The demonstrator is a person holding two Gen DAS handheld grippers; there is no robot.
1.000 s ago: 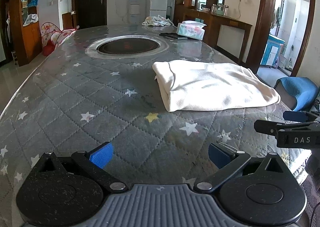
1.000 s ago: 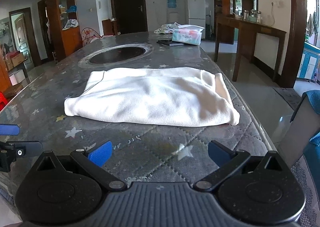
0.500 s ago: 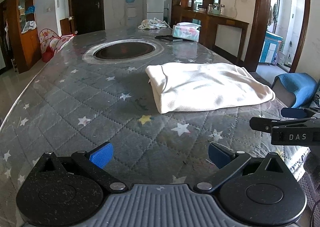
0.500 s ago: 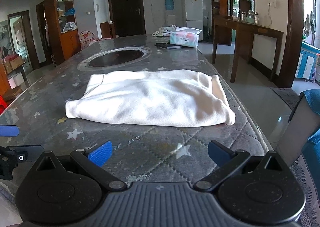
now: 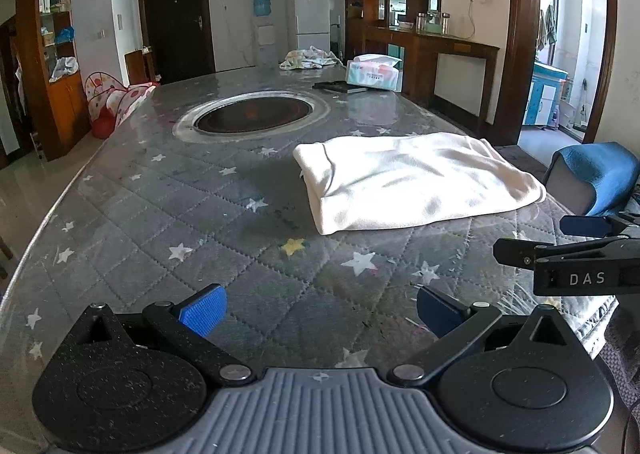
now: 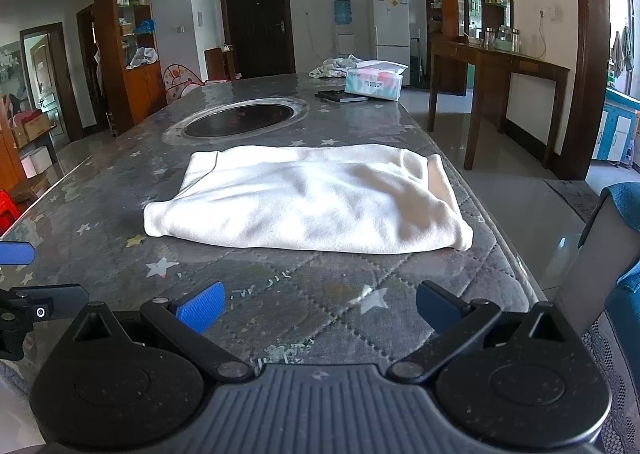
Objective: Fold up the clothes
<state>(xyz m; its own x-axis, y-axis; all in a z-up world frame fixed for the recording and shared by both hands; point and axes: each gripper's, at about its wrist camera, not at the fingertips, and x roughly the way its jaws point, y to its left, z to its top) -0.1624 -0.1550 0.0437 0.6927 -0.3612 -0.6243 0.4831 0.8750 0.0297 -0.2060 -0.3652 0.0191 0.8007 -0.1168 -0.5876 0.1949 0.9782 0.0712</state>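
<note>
cloth (image 6: 308, 199) lies folded mid-frame on my worktop (image 6: 280, 294); left claw (image 5: 318, 312) and right claw (image 6: 316, 306) hover low, spread, empty.

Long table (image 6: 132, 169) under grey star-print quilted cover, round dark inset (image 6: 239, 120) at far centre. Tissue box (image 6: 374, 82) and crumpled cloth (image 6: 334, 66) at far end. Dark wooden door (image 6: 256, 19) in white far wall; water dispenser (image 6: 343, 23) and white fridge (image 6: 392, 23) right of it. Wooden shelving (image 6: 134, 49) at left, wooden console (image 6: 496, 65) at right. Glossy tiled floor (image 6: 516, 181) catches daylight. Blue chair (image 5: 596, 173) near right.
</note>
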